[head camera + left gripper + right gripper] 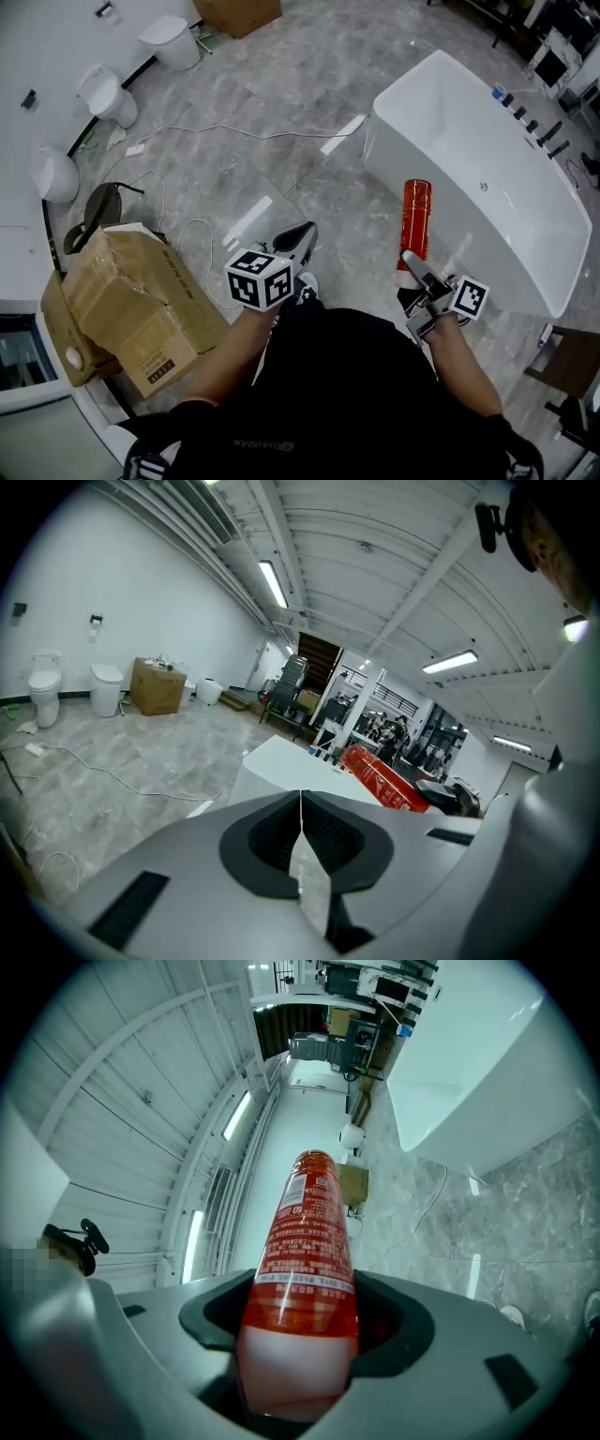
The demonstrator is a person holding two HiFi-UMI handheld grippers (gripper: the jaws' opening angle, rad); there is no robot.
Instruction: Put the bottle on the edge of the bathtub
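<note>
Right gripper grips bottle near bathtub.

Grey marbled tile floor w/ thin white cable across it. White ceramic toilets along far-left wall; torn brown cardboard box near left. Ceiling strip lights on.

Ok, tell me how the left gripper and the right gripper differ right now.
The left gripper has its jaws together on nothing; the right gripper clamps the red bottle at its pale end. The left gripper sits farther from the bathtub; the right gripper is nearer it. Both carry marker cubes.
</note>
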